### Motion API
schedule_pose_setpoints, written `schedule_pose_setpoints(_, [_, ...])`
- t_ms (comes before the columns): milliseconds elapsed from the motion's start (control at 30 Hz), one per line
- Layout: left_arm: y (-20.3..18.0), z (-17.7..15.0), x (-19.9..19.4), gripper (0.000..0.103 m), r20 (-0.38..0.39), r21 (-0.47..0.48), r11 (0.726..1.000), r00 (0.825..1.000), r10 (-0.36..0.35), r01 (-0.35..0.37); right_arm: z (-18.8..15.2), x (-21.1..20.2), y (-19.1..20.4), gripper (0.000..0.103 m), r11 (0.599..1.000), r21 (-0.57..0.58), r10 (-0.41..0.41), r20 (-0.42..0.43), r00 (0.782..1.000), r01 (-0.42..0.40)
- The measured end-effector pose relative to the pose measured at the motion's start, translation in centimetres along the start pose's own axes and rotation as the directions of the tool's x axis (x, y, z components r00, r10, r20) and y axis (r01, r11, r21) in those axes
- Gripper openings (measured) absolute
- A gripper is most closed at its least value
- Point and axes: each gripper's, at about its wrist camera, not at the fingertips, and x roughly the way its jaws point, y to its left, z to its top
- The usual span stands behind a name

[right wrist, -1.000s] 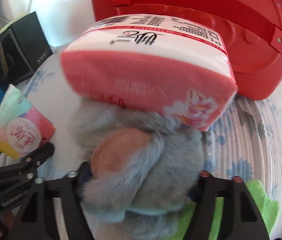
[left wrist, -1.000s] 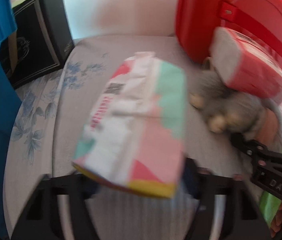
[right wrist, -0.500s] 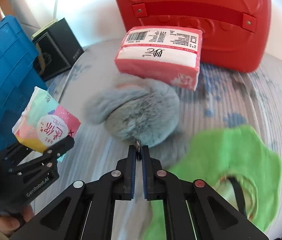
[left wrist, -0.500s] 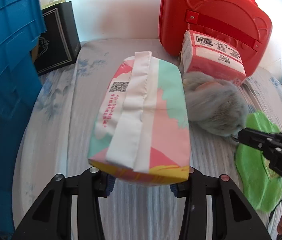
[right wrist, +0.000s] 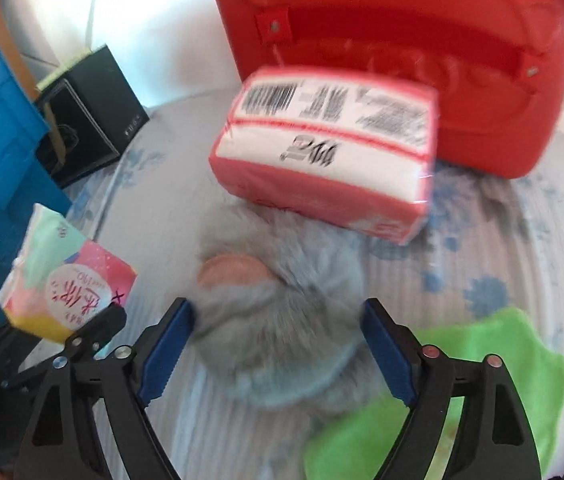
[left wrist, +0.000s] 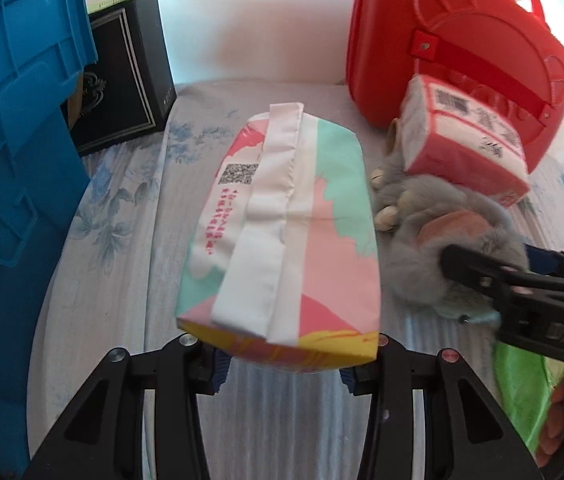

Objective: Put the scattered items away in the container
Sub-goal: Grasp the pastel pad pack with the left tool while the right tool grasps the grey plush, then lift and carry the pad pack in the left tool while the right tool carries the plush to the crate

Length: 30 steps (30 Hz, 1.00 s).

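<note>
Our right tongs (right wrist: pixel 277 344) are opening astride the grey plush (right wrist: pixel 282 320) dead ahead, pads not pressing, while our left tongs (left wrist: pixel 282 364) clamp the tissue pack (left wrist: pixel 282 232).

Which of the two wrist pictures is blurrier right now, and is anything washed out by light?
Right wrist view: motion-smeared, the pink tissue pack and grey plush toy soft. Left wrist view: sharper, the pastel tissue pack readable to its QR code. Both: white wall behind the red case overexposed, fisheye edges bowed.
</note>
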Motion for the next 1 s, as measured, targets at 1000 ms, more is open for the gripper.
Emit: schedule_pose_setpoints(1000, [-2.7,-12.1,-24.6,0.042,0.161,0.041,0.999,0.987,-0.016,0.009,-14.5,-25.1,5.7,0.055,0.990,-0.140,0.009,0.241,0.970,0.026])
